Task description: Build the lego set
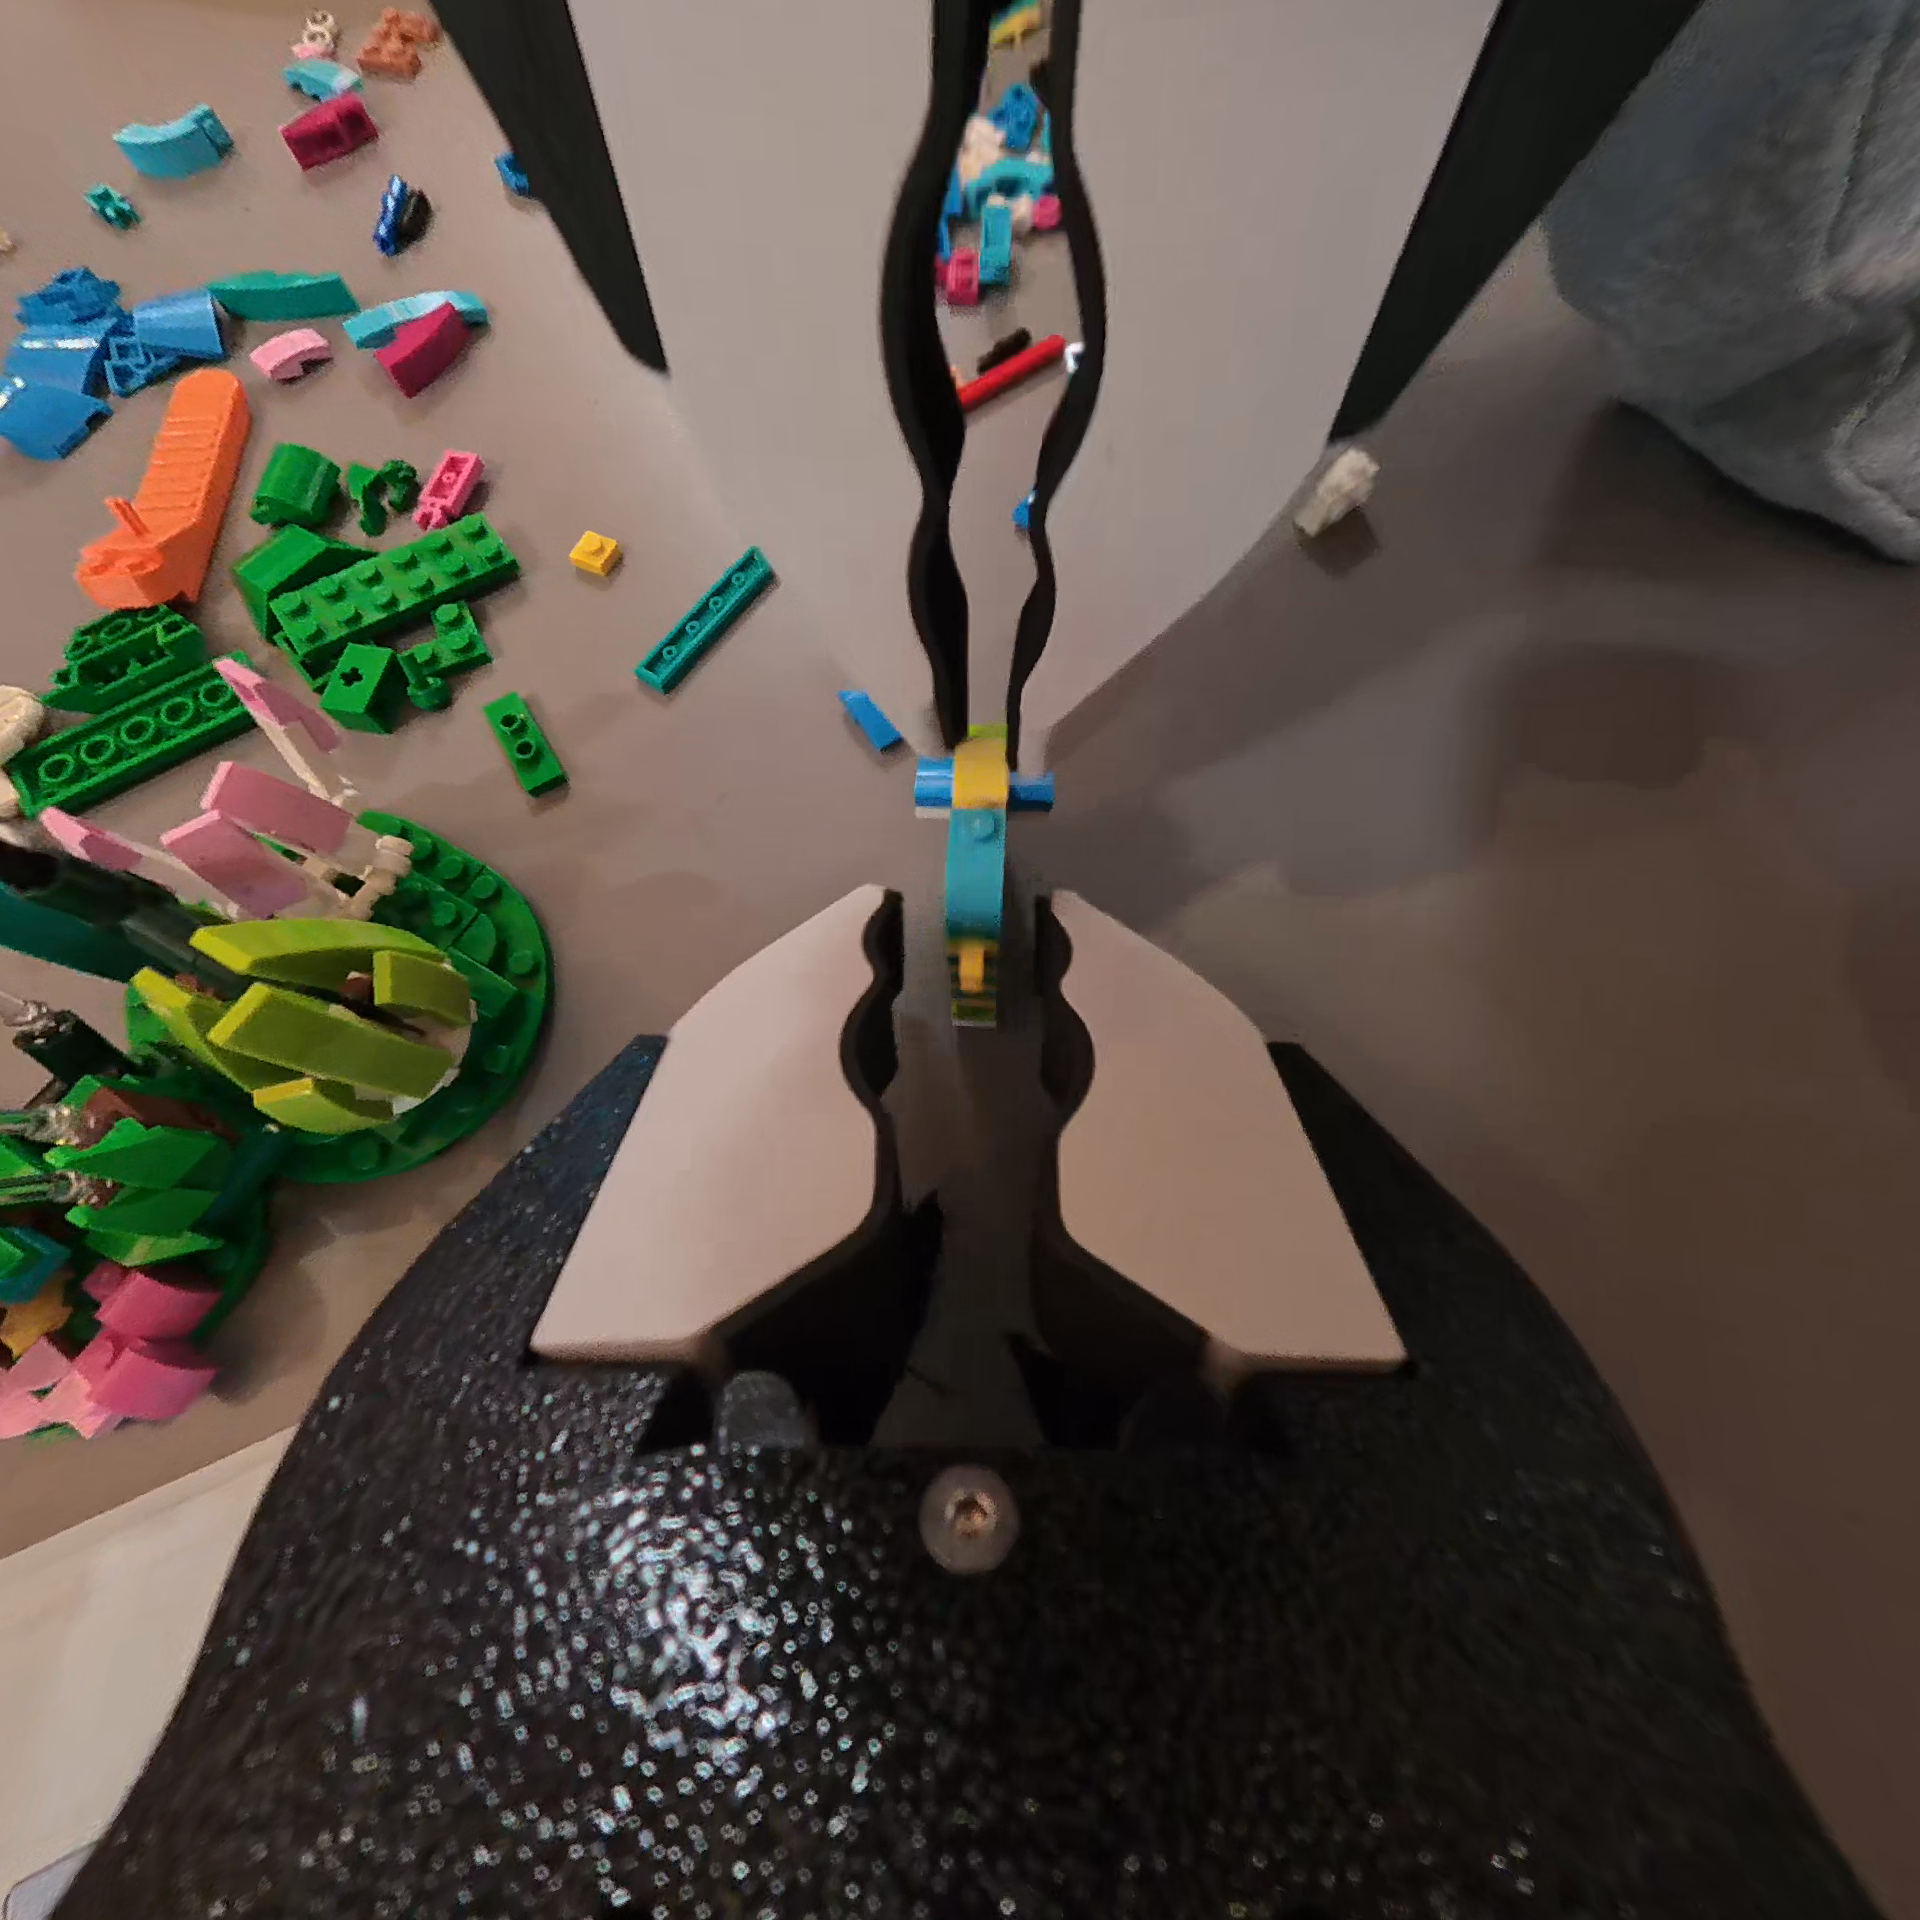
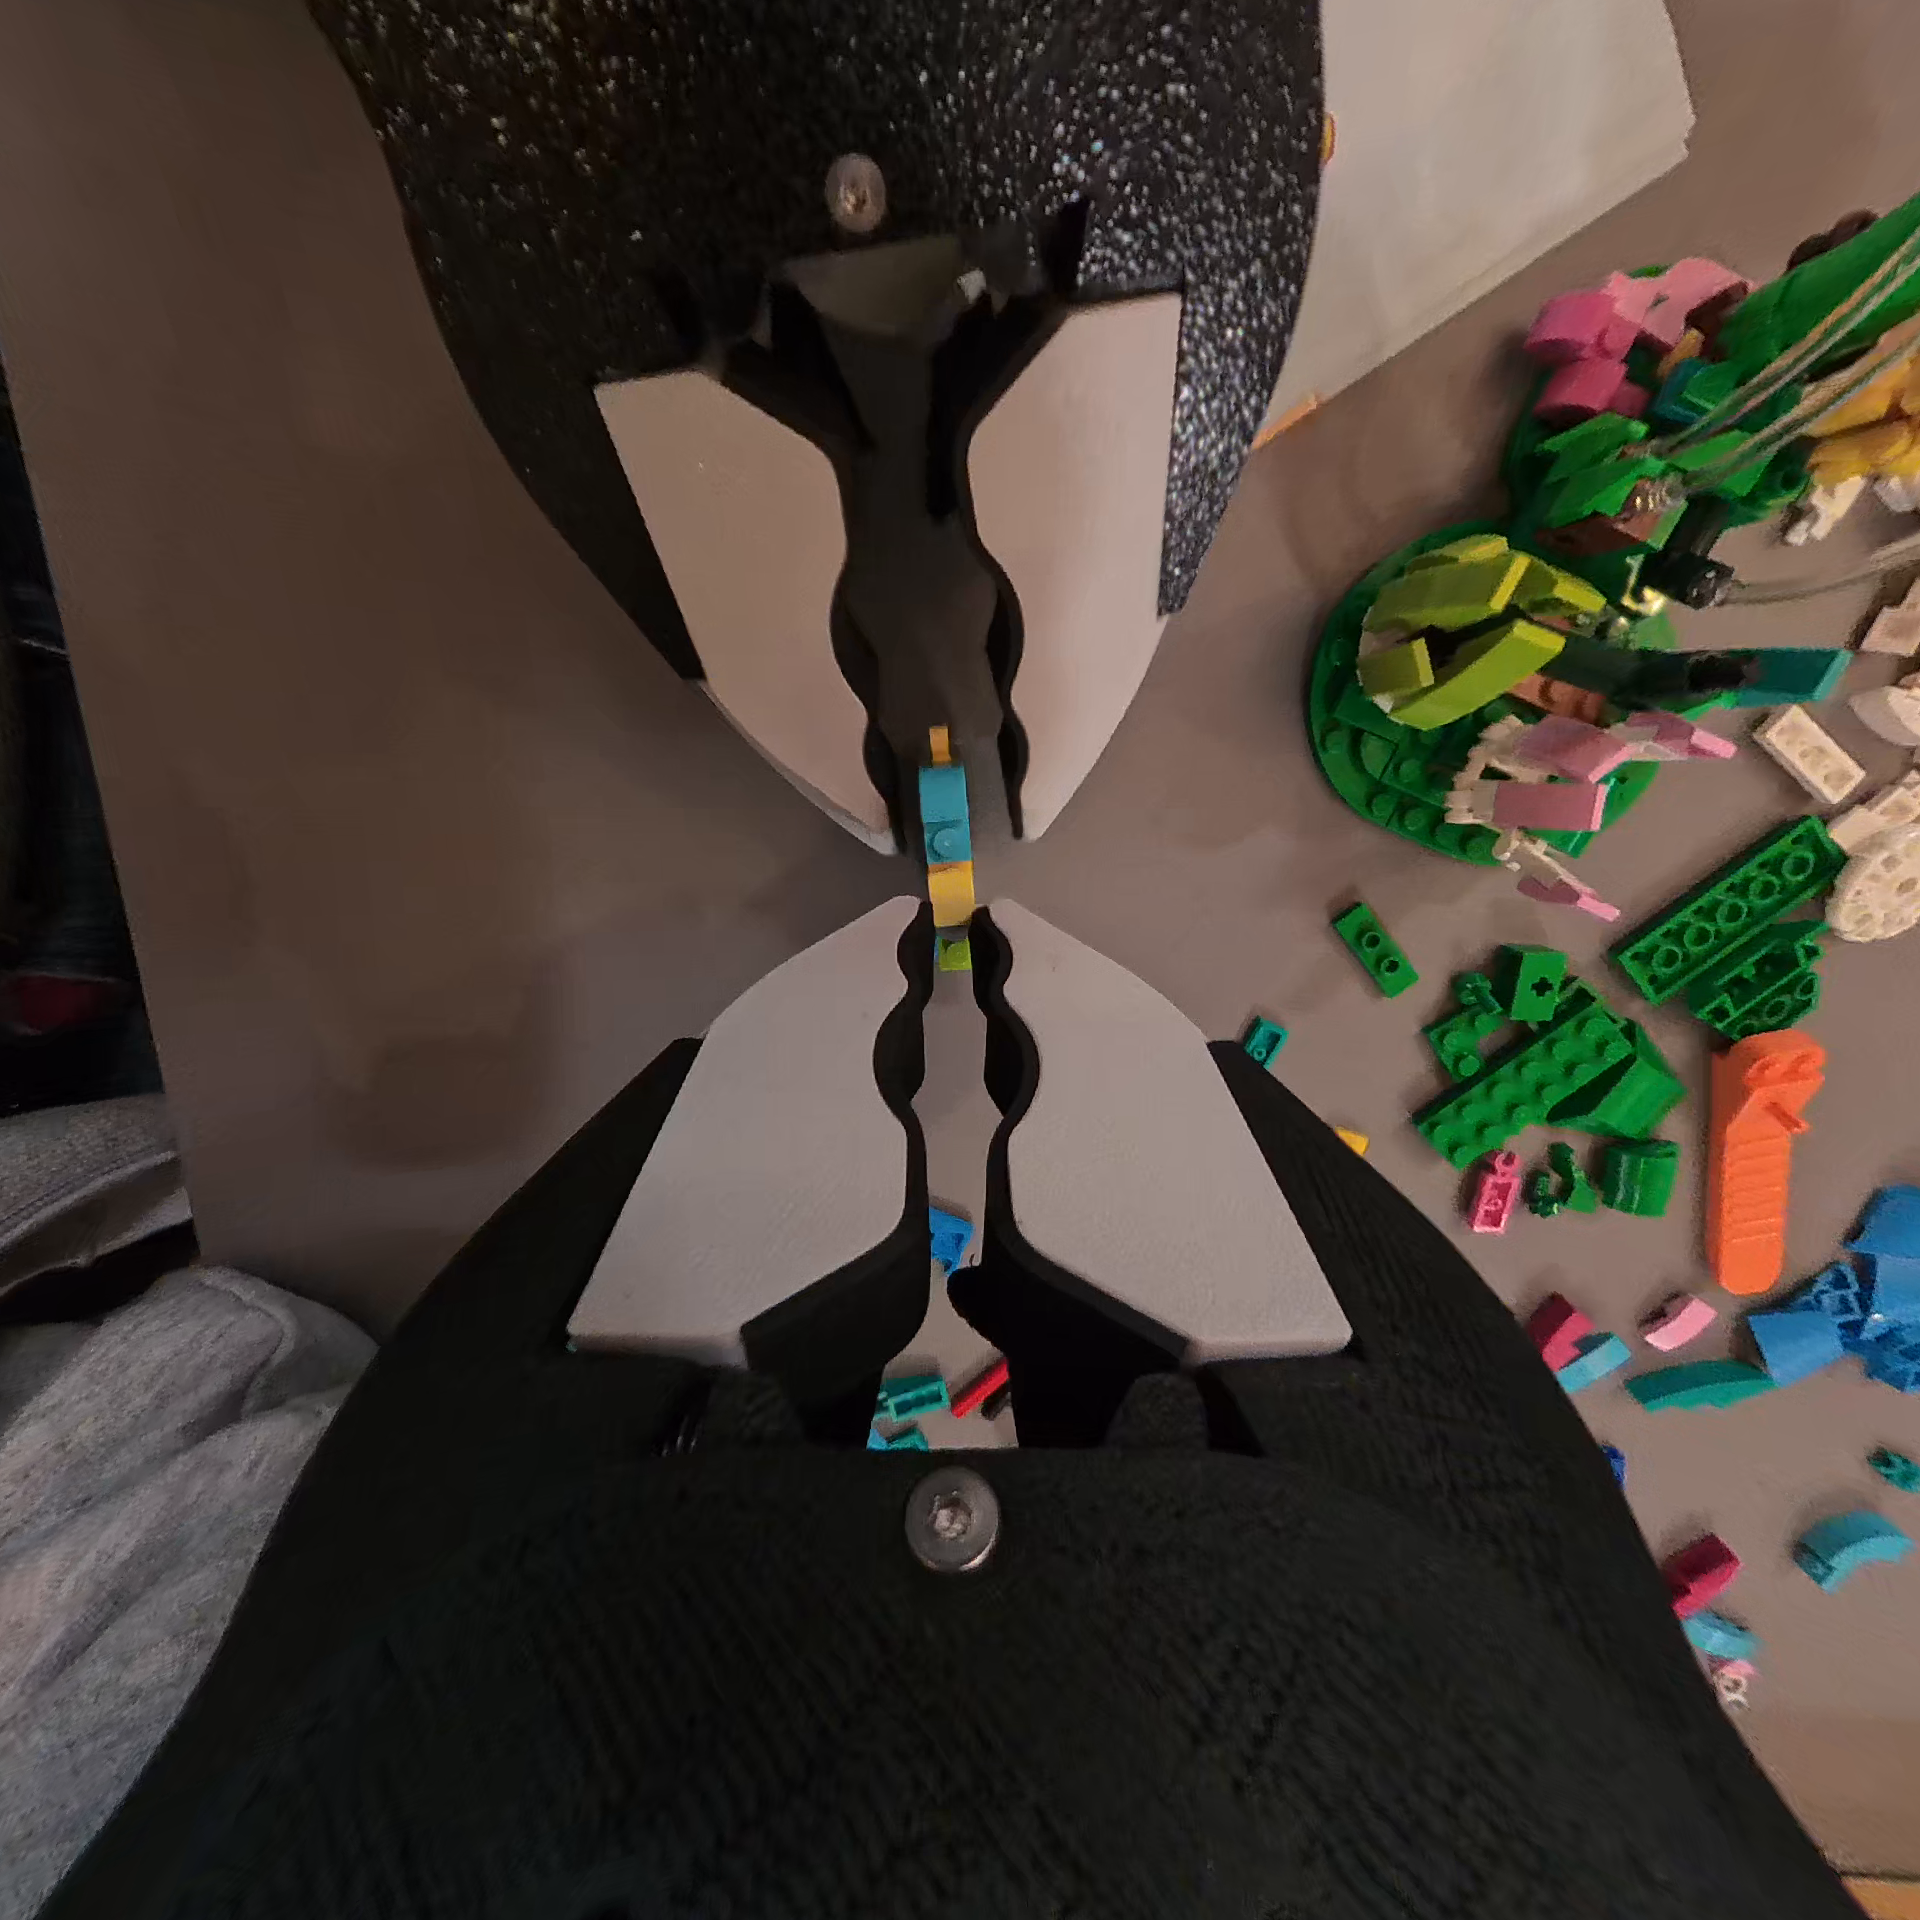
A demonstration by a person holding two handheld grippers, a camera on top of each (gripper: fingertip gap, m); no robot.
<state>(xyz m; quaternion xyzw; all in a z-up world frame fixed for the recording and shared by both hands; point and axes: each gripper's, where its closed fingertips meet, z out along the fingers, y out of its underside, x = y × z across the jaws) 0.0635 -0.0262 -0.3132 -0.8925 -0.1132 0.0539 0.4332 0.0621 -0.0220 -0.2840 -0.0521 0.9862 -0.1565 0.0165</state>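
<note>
A small lego assembly of blue, yellow and lime pieces hangs in the air between my two grippers, which face each other tip to tip. My right gripper is shut on its yellow end; it also shows in the left wrist view, coming in from the top. My left gripper has its jaws narrowly apart around the assembly's other end, with a gap on each side. It shows in the right wrist view at the top. A half-built flower model on a round green base stands to the left.
Loose bricks lie on the grey table: green plates, an orange brick separator, blue pieces, a teal plate, a yellow stud. A grey-blue plush cloth lies at the right. A white sheet lies under the model's far side. My left and right fingertips are right by each other.
</note>
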